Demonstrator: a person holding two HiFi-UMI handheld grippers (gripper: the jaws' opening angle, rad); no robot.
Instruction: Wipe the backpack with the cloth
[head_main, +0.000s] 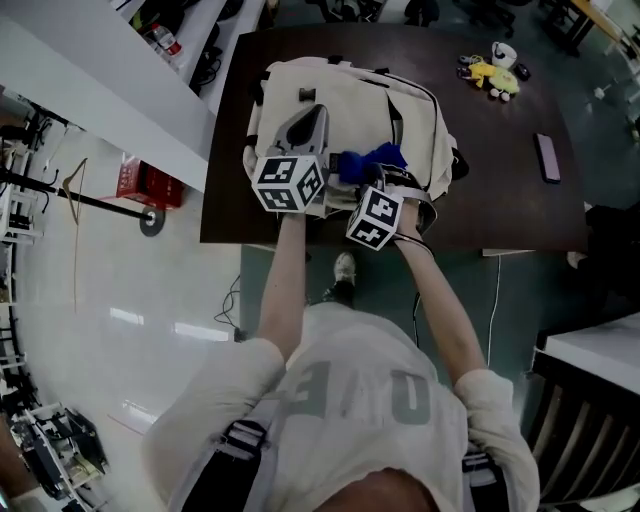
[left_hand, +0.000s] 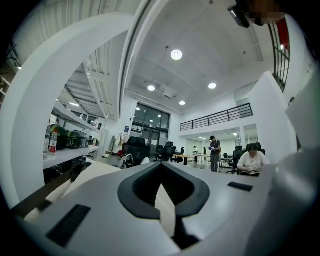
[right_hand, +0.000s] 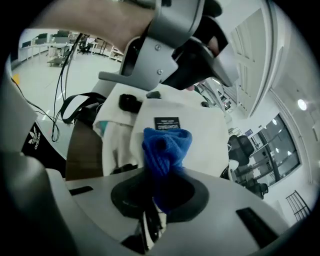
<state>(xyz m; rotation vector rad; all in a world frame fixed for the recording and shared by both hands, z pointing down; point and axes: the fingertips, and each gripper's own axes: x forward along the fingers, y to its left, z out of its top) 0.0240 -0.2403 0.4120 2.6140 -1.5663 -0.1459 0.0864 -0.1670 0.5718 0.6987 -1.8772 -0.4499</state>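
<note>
Dark brown smooth table (head_main: 500, 200) carries cream canvas backpack (head_main: 420, 140), lying flat. Right tongs (right_hand: 162, 167) clamp bunched blue ribbed cloth (right_hand: 165, 147) over backpack's front. Left tongs (left_hand: 162, 197) closed, empty, over backpack's left part.

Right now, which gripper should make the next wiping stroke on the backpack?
Right. The right gripper clamps the blue cloth over the backpack; the left gripper is shut on pale fabric, seemingly the backpack's.

The head view is dim and flat, with pale glare streaks on the floor (head_main: 120, 318). Both gripper views bulge fisheye-style and go black at the corners. Ceiling lights (left_hand: 176, 54) flare white, and the left hand-held gripper (left_hand: 161, 170) looks soft and blurred near the lens.
</note>
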